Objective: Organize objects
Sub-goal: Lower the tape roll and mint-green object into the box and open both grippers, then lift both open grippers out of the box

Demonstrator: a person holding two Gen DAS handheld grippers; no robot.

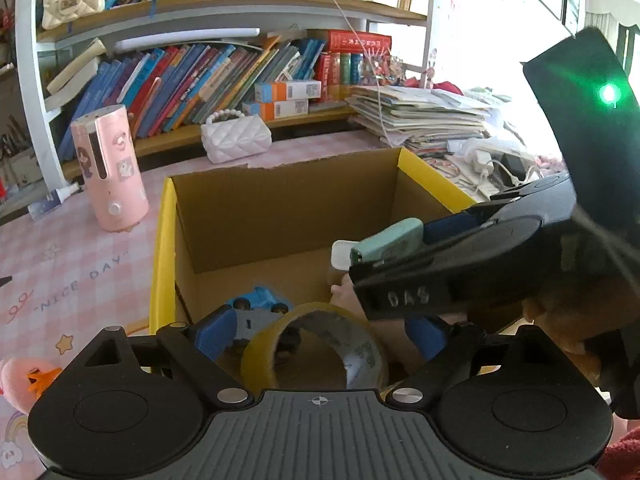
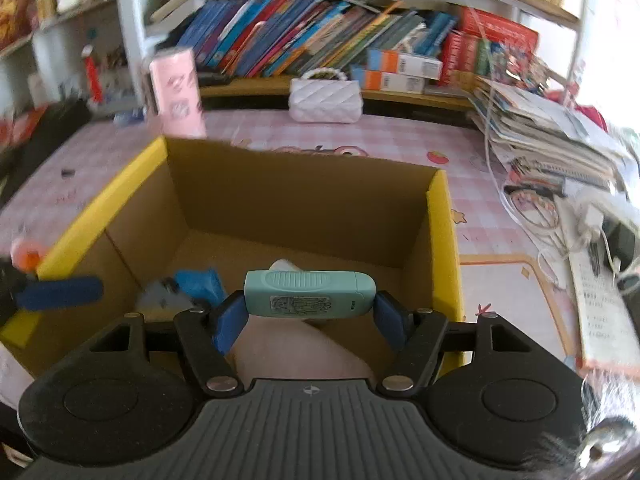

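The box point(image 2: 440, 240) is open-topped brown cardboard with yellow-faced side walls, standing on the pink checked table. Low over its near edge a yellowish tape roll point(image 1: 316, 350) stands on edge, its hole facing forward. A blue toy car point(image 1: 260, 304) lies on the floor by the left wall. A mint-green stapler point(image 2: 310, 293) hangs crosswise and level over the box's near edge.

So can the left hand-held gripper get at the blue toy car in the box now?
Probably not directly: the tape roll sits between the left hand-held gripper's pads, in front of the blue toy car.
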